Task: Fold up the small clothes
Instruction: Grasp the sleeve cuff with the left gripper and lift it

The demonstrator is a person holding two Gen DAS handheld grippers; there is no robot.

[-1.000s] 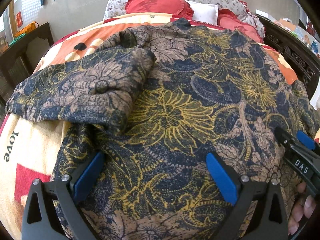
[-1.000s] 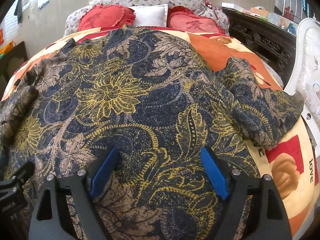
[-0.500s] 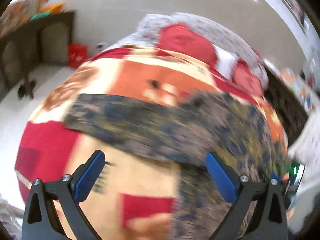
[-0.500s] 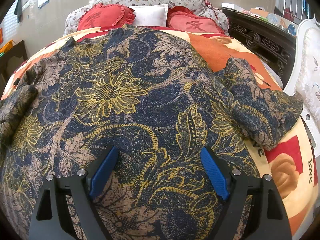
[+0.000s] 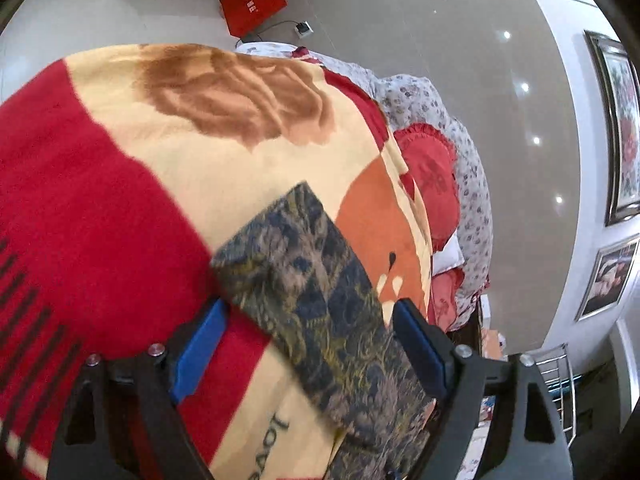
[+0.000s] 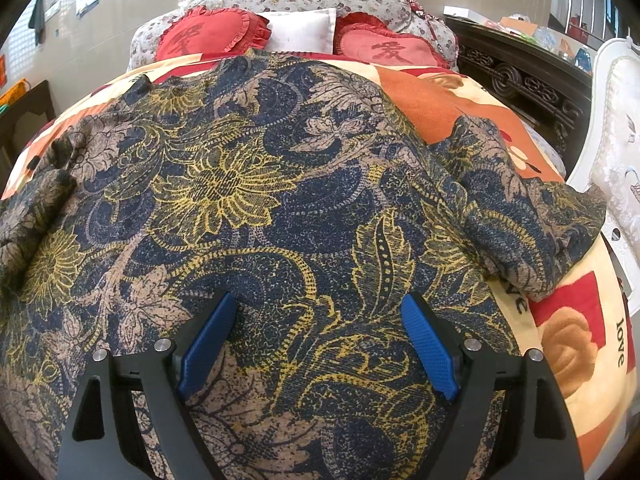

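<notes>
A dark blue, tan and yellow floral garment (image 6: 280, 184) lies spread flat on the bed's blanket (image 6: 432, 96). My right gripper (image 6: 320, 336) hovers open over its lower middle, nothing between the blue pads. The garment's right sleeve (image 6: 532, 220) lies folded near the bed's edge. In the left wrist view, rolled sideways, the end of the left sleeve (image 5: 304, 264) lies flat on the red and cream blanket (image 5: 100, 200). My left gripper (image 5: 310, 340) straddles that sleeve with its jaws closing; the pads do not press on the cloth.
Two red heart cushions (image 6: 212, 34) and a white pillow (image 6: 300, 30) sit at the bed's head. Dark carved wood furniture (image 6: 520, 76) and a white padded chair (image 6: 616, 128) stand to the right. A red box (image 5: 252, 0) stands on the floor beyond the bed's left side.
My left gripper swung off the garment's body to the left sleeve's end, rolling as it went, and left the right wrist view's corner. The right gripper and garment stayed put.
</notes>
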